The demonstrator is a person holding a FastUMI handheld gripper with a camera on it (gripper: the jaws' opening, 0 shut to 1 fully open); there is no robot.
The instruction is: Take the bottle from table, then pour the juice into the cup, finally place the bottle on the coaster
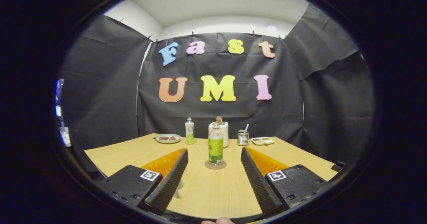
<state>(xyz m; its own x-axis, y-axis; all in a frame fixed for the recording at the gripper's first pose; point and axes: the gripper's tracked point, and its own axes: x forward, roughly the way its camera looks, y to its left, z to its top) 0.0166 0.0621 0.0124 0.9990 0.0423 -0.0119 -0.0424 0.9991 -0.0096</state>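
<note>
Just ahead of the gripper (214, 157), centred on the line between its two fingers, the bottle (216, 145) is seen standing upright on the coaster (215, 165), with the fingers spread wide apart and nothing held between them. Beside the near finger on one side, low on the wooden table (206, 190), a pale shape that may be the cup (178, 188) is mostly hidden. Beyond the bottle, along the far table edge, a plate (168, 138), a second bottle (189, 131), a white container (221, 132), a small jar (243, 137) and a tray (262, 140) are lined up before the black cloth wall.
</note>
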